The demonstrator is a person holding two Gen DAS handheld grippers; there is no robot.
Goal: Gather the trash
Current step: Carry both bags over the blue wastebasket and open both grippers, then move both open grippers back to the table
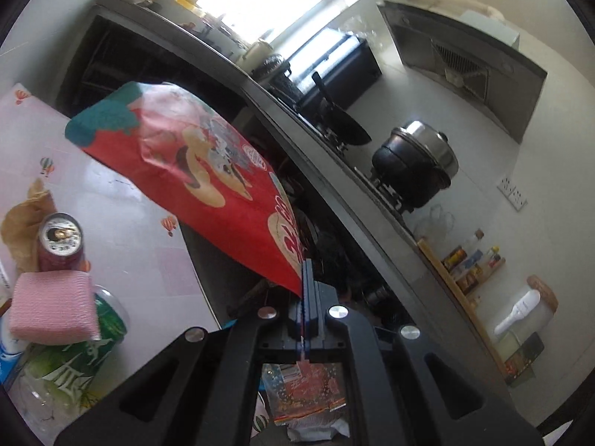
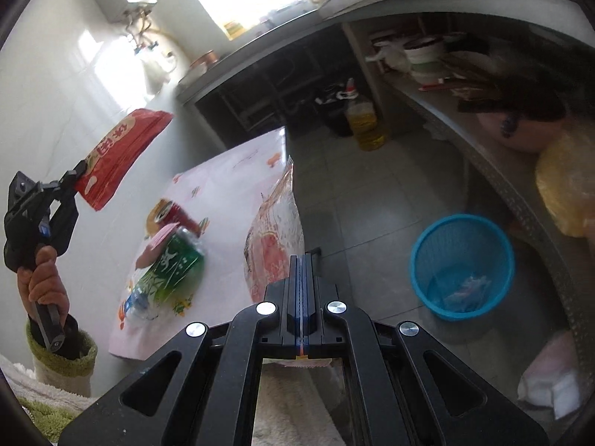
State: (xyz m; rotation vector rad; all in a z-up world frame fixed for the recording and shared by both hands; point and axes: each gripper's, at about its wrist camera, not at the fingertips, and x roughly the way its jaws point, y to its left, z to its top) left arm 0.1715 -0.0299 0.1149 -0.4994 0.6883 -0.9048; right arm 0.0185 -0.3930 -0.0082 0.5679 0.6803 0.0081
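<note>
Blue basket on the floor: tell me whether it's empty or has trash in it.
Not empty. The blue basket stands upright on the tiled floor, and the right wrist view shows some pale crumpled scraps at its bottom; mostly unfilled.

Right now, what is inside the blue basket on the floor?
The blue basket holds a little crumpled, pale clear plastic at its bottom; the near wall hides the part of the floor closest to the camera.

Pink cloth [image 1: 52, 308] hides part of the red can [image 1: 61, 241] and green bottle [image 1: 108, 330]; bottle's base cut off by picture's edge; blue basket's [image 2: 463, 230] contents indistinct.
</note>
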